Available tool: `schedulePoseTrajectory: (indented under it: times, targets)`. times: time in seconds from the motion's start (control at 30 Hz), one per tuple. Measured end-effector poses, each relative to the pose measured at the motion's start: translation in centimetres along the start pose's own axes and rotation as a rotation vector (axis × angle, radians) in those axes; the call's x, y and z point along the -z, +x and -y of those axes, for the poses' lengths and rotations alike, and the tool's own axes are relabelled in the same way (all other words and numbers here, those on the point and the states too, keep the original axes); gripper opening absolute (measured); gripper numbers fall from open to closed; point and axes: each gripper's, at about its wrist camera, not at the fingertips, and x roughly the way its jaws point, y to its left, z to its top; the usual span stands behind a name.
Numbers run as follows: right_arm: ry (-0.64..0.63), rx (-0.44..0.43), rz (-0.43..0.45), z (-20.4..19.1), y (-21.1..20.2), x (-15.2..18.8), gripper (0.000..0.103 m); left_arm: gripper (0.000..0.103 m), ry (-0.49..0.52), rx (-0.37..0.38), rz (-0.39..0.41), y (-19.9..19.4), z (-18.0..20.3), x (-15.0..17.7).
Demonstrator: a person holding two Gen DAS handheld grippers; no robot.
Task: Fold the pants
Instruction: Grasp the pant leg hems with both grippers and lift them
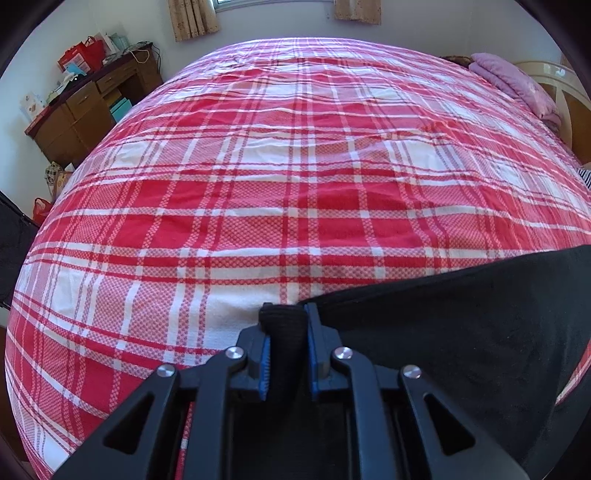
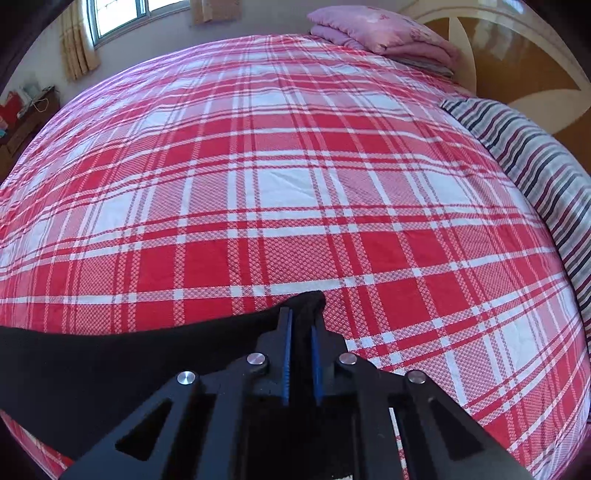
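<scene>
The black pants (image 1: pixel 461 332) are held stretched between both grippers above the near part of a bed with a red and white plaid sheet (image 1: pixel 277 166). My left gripper (image 1: pixel 286 317) is shut on a bunched corner of the pants, and the cloth spreads away to the right. My right gripper (image 2: pixel 301 317) is shut on another corner of the pants (image 2: pixel 110 362), and the cloth spreads away to the left. The rest of the pants hangs below both views and is hidden.
A folded pink quilt (image 2: pixel 380 33) lies at the bed's far right by the cream and wood headboard (image 2: pixel 517 48). A striped blanket (image 2: pixel 535 166) lies along the right edge. A cluttered brown desk (image 1: pixel 85 99) stands to the left of the bed. Curtains (image 1: pixel 192 18) hang at the far wall.
</scene>
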Motion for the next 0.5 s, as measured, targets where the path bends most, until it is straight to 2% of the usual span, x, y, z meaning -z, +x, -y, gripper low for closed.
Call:
schedulePoseTrajectory:
  times: [0.23,0.5]
  targets:
    - [0.009,-0.009,0.061,0.8,-2.3,-0.1,0.008,0.016,-0.02,0.02,0.035,-1.1,-0.4,0.4]
    - [0.021,-0.042,0.212,0.8,-7.2,1.2,0.008,0.015,-0.054,0.056,0.132,-4.1,-1.1,0.9]
